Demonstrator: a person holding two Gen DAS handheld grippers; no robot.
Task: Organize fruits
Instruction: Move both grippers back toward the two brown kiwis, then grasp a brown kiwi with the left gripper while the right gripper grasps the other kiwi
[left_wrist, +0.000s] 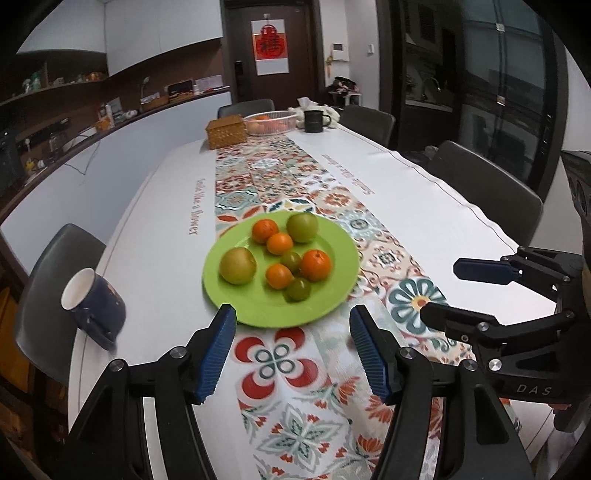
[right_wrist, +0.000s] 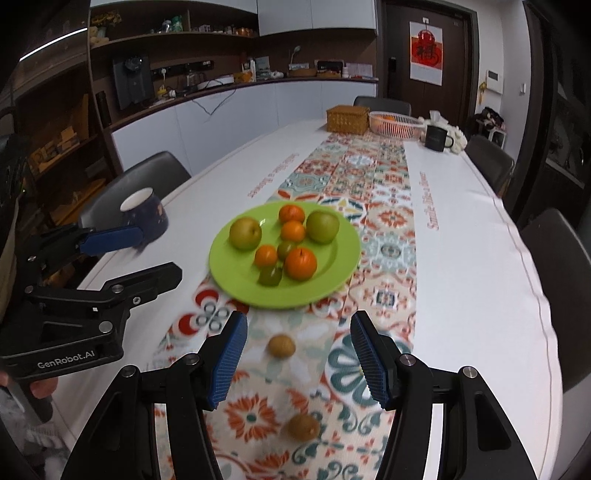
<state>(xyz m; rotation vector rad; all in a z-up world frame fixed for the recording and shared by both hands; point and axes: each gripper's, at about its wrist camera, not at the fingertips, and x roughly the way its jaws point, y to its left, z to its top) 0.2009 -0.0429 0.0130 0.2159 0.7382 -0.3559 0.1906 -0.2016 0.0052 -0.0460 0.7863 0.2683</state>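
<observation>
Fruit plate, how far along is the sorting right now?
Mostly done: the green plate already holds oranges and green fruits. Nothing is in hand; the left tongs and right tongs are both open. Left to do: two small brown fruits, one and another, lie on the table runner before the plate.

I count one green plate (right_wrist: 343, 254) on the runner. On it: four oranges, the largest at (right_wrist: 301, 263); two large green-yellow pears (right_wrist: 245, 232) and (right_wrist: 322, 226); two small green fruits (left_wrist: 299, 288) and (left_wrist: 291, 260).

Off the plate I count two small brown fruits (right_wrist: 281, 345) and (right_wrist: 303, 427).

Mugs: two, one dark blue mug (left_wrist: 94, 308) tipped over, one black mug (right_wrist: 437, 138) upright.

One pink mesh basket (right_wrist: 396, 124), its fruit uncountable. One wicker box (right_wrist: 347, 118).

Grippers: two, the left gripper (left_wrist: 291, 352) and the right gripper (right_wrist: 298, 358).
</observation>
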